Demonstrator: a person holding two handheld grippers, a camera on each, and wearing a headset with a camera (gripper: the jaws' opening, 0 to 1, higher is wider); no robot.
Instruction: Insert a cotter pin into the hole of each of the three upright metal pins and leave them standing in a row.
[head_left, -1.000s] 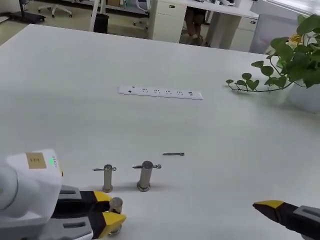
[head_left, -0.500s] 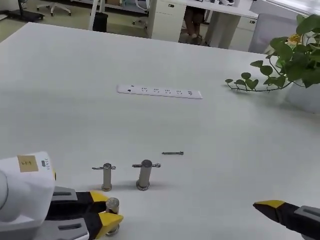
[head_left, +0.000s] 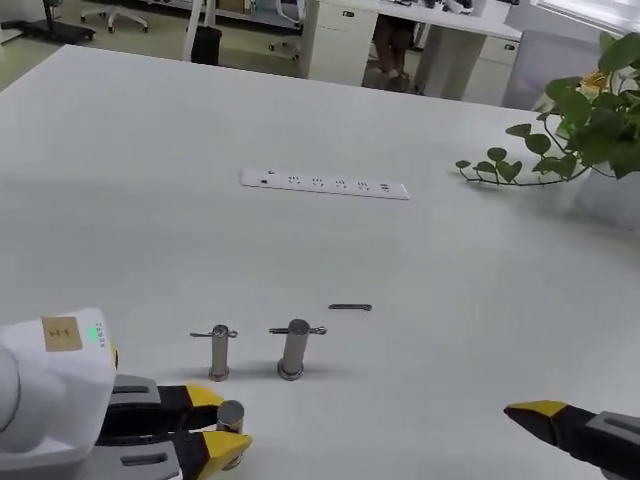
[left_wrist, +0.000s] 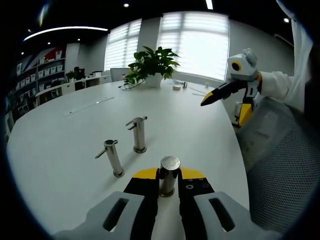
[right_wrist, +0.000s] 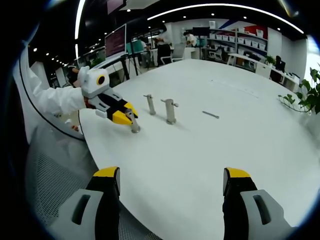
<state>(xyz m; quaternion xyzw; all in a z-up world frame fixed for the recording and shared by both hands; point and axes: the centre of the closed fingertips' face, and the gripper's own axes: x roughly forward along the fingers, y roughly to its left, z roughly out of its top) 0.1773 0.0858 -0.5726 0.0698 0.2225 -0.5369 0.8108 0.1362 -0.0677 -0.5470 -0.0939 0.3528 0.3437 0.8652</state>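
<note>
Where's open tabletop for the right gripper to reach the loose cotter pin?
Bare table lies between the right gripper and the loose cotter pin, also between it and the power strip. Crowded: two pinned uprights next to the left gripper clamping the third pin.

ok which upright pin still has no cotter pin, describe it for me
On the white table, find the two metal pins standing side by side near the front edge, each with a cotter pin through its top. The third pin stands nearer, between the left gripper's yellow-tipped tongs; its top alone is bare.
</note>
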